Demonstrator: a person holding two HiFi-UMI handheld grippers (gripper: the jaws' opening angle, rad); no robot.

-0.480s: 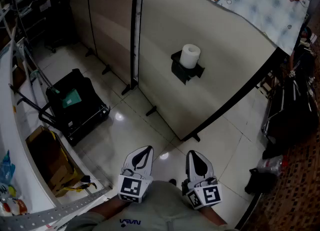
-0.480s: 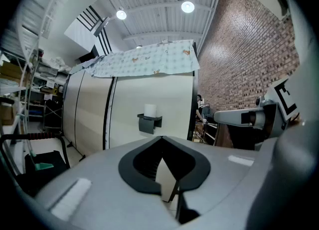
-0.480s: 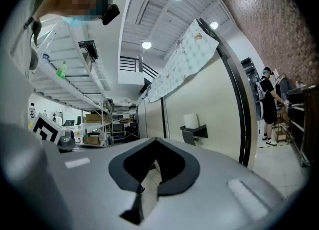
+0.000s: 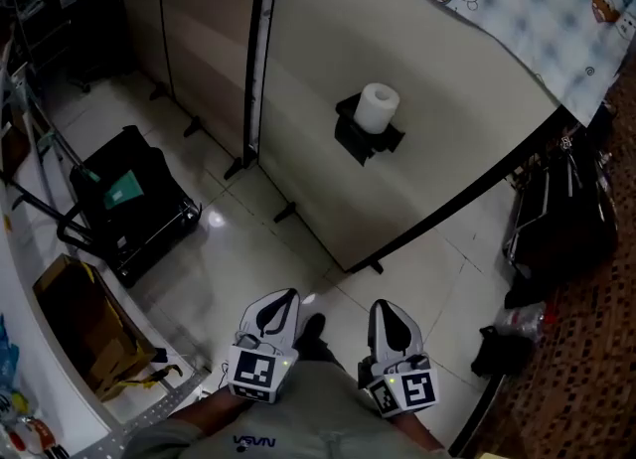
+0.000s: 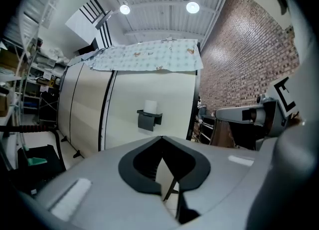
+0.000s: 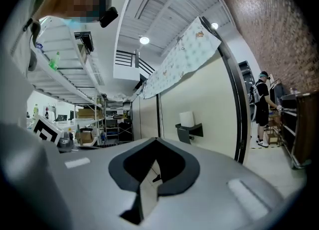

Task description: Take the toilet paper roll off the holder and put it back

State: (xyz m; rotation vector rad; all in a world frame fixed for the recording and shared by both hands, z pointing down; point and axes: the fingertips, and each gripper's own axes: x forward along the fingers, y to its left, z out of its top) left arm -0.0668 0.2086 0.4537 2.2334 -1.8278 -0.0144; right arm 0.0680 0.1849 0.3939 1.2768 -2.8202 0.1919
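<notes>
Where each gripper's own view looks along its jaws, both pairs are closed tip to tip with nothing between them: the left gripper [image 5: 162, 137] and the right gripper [image 6: 155, 139] are both empty. From the head view they sit side by side close to the person's body, left gripper [image 4: 287, 296] and right gripper [image 4: 384, 307], each with a cube of black-and-white square markers at its rear. Both are well apart from the toilet paper roll [image 4: 378, 107].

That white roll stands upright on its dark holder [image 4: 362, 141], which is fixed to a cream partition panel [image 4: 447, 129]. The left gripper view shows the roll [image 5: 150, 106] on the holder [image 5: 148, 120] straight ahead, beyond the closed tips. The right gripper view has the roll [image 6: 186, 118] and holder [image 6: 189, 132] a little right of its tips.

On the tiled floor to the left sits a black open-topped cart [image 4: 131, 211] with a teal flat item [image 4: 124, 190] lying on its top. Nearer the person is an open brown cardboard box [image 4: 78, 320]; its inside is too dark to tell what it holds. Black bags [image 4: 558, 233] are heaped right of the partition.

A pale blue cloth [image 4: 517, 0] printed with small cartoon figures drapes over the partition's top. The grey shirt [image 4: 298, 422] carries small white lettering, too small to read with certainty. In the right gripper view, cardboard boxes [image 6: 85, 112] sit on metal shelving and a person [image 6: 261, 108] stands by the brick wall.
</notes>
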